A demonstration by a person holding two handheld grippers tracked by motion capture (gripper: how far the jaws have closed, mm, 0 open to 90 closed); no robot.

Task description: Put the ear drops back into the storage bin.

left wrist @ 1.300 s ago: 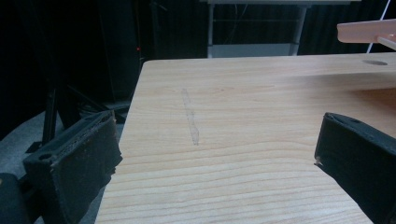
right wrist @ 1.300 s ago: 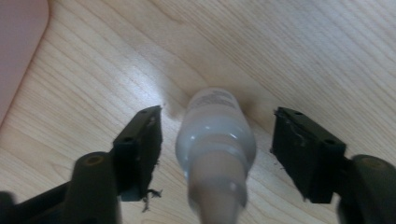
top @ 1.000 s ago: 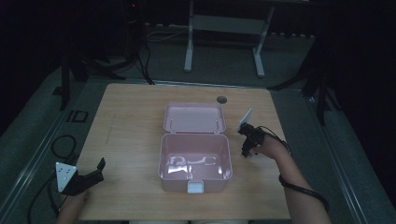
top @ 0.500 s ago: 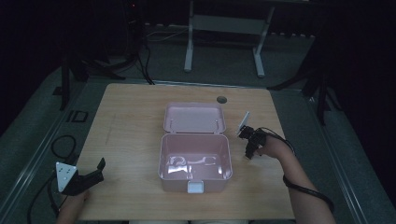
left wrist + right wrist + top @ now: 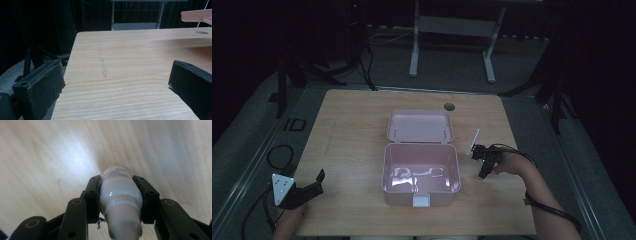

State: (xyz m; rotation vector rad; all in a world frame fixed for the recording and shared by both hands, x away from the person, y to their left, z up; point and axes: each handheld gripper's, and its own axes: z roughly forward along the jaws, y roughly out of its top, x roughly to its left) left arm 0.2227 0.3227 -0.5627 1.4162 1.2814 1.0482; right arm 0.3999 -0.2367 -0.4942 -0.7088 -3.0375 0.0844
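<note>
My right gripper [image 5: 117,202] is clamped on a small white bottle [image 5: 120,195], one jaw on each side of its body, the ribbed cap pointing back toward the camera. Compared with one second ago, this gripper has moved a little away from the right wall of the pink box [image 5: 422,170] and now stands over the bare table [image 5: 357,125], near its right edge. In the right gripper view the bottle's bottom looks to be touching or just above the wood; I cannot tell which. The box is in the middle of the table with its lid [image 5: 419,126] open toward the far edge. I judge that the bottle is either just picked up or about to be put down beside the box. My left gripper [image 5: 307,186] has not moved: it rests near the front left corner, jaws wide apart, holding nothing.
</note>
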